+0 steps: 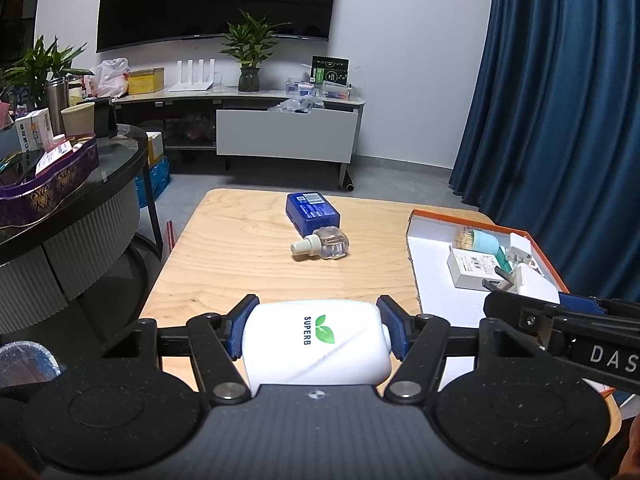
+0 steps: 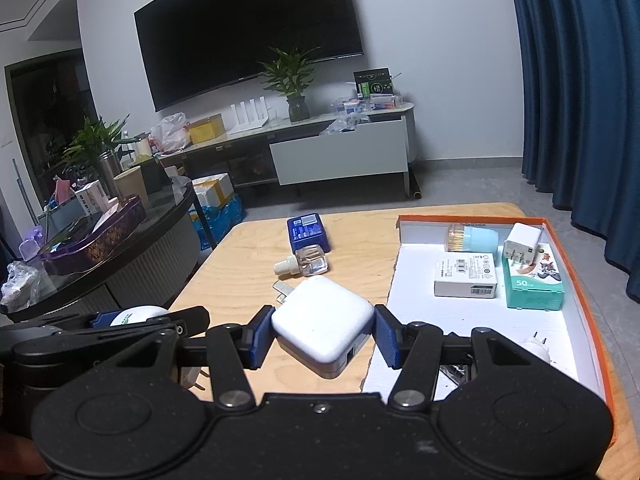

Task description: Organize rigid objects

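- The left hand-held gripper (image 1: 316, 330) is clamped on a white plastic device (image 1: 316, 340) marked "SUPERB" with a green leaf logo; both blue pads (image 1: 394, 328) press its sides, and it sits low over the near edge of the wooden desk (image 1: 224, 256).
- The right hand-held gripper (image 2: 320, 336) grips a white square charger (image 2: 322, 320) by two opposite sides, with the metal prongs (image 2: 282, 290) pointing away toward the far left.
- The charger hangs above the desk just left of the tray's torn near-left edge.
- In the left wrist view the right hand-held gripper enters from the right edge, over the tray's near part.
- A blue box (image 1: 313, 210) lies near the middle of the desk, toward the far side, barcode label up.
- A clear glass bottle (image 1: 322, 243) with a cream cap lies on its side, touching the near edge of the blue box, cap pointing left.
- An orange-rimmed white tray (image 2: 576, 276) sits on the right side of the desk.
- Inside the tray lie a toothpick holder with a pale blue lid (image 2: 472, 238), a white flat box (image 2: 466, 280), a teal carton (image 2: 536, 284) printed with a cartoon, and a small white plug adapter (image 2: 522, 245) resting on the carton's far end.
- Another small white plug (image 2: 538, 346) lies in the tray's near part, partly hidden behind the right gripper's finger.
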Available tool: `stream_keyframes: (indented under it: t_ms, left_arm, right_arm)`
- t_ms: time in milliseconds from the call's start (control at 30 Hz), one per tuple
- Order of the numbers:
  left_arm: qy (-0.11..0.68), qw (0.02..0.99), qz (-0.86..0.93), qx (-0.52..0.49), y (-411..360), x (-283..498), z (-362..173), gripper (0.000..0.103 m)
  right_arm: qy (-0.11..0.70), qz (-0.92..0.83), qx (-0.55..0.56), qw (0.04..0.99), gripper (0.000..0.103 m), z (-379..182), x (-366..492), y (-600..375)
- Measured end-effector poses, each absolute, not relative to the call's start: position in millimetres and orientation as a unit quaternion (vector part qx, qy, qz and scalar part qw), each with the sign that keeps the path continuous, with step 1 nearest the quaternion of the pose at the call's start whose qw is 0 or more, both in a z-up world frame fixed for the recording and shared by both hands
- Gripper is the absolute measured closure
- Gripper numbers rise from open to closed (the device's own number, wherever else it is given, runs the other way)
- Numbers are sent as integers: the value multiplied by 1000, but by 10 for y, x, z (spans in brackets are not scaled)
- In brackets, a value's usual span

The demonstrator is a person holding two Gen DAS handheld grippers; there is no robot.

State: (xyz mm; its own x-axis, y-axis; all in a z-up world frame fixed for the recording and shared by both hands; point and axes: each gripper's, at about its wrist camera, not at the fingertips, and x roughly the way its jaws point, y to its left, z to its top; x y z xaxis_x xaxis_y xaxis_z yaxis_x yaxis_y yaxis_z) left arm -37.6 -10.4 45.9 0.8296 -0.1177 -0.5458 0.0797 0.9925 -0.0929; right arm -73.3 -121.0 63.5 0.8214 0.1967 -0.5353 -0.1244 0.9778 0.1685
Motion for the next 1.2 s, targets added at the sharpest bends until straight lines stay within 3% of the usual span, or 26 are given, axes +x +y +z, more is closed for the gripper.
stream_keyframes:
  t_ms: [1200]
  left_arm:
    - [279,957,-75,-23,-289,-455,519,38]
  right_arm:
    - [266,61,78,959,39,736,-862,-1484]
